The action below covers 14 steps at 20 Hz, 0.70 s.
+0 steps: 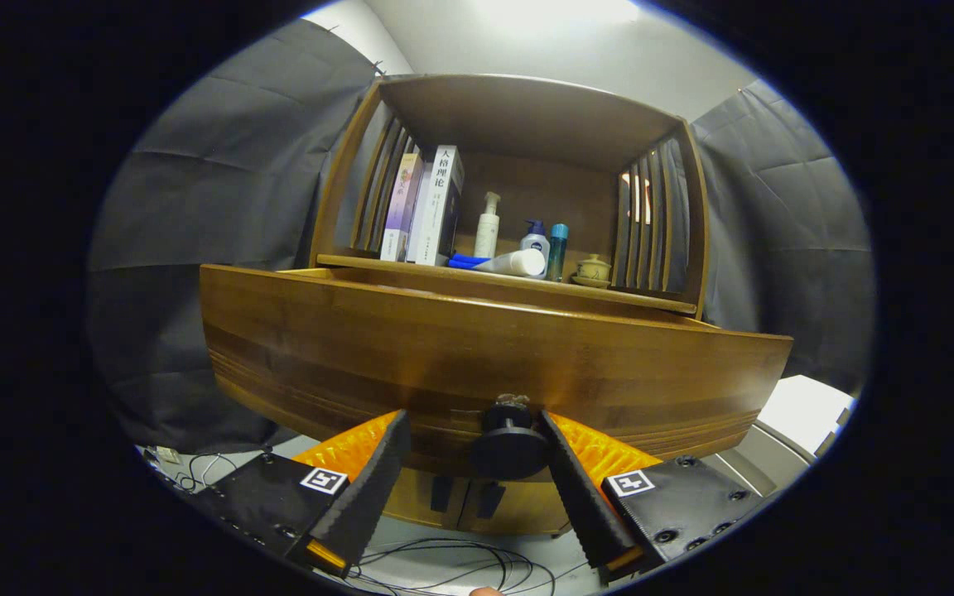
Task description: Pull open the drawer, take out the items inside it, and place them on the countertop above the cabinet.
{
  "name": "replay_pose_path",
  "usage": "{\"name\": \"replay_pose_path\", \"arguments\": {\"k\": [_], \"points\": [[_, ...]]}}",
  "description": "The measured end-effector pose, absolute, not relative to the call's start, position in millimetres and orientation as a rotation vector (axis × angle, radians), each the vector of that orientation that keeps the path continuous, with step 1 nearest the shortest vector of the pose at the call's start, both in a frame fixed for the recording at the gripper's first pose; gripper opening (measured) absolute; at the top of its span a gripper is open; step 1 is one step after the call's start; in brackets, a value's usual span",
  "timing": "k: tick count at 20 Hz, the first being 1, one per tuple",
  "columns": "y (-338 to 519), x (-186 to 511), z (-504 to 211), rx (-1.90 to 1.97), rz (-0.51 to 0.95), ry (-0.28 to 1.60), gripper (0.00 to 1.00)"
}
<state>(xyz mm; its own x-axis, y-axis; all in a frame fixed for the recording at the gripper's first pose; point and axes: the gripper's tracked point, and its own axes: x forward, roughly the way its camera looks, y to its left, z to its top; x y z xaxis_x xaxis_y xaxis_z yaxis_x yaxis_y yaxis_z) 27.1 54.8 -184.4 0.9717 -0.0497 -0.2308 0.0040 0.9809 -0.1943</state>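
The drawer [477,356] fills the middle of the frame, pulled out toward the camera, and its tall wooden front hides whatever lies inside; nothing of its contents can be made out. Its one round dark knob [509,445] sits low in the centre, between the two fingers of the claw [474,447]. The right finger [580,488] lies against the knob's side, while the left finger [365,497] stands apart from it, so the claw is open wide and grips nothing.

Above the drawer, in the upper middle, the table [411,266] of the cabinet carries three upright books [427,207] at the left, three standing bottles [518,232], one white tube [514,263] lying flat, and one small lidded cup [592,269] at the right. Labels are too small to tell. Cables [444,563] trail across the floor at the bottom.
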Motion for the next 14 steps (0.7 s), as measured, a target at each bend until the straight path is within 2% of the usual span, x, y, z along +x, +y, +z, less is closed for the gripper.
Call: {"name": "replay_pose_path", "arguments": {"k": [14], "points": [[51.9,104.0,-184.6,-0.167,-0.074,0.256,0.98]]}}
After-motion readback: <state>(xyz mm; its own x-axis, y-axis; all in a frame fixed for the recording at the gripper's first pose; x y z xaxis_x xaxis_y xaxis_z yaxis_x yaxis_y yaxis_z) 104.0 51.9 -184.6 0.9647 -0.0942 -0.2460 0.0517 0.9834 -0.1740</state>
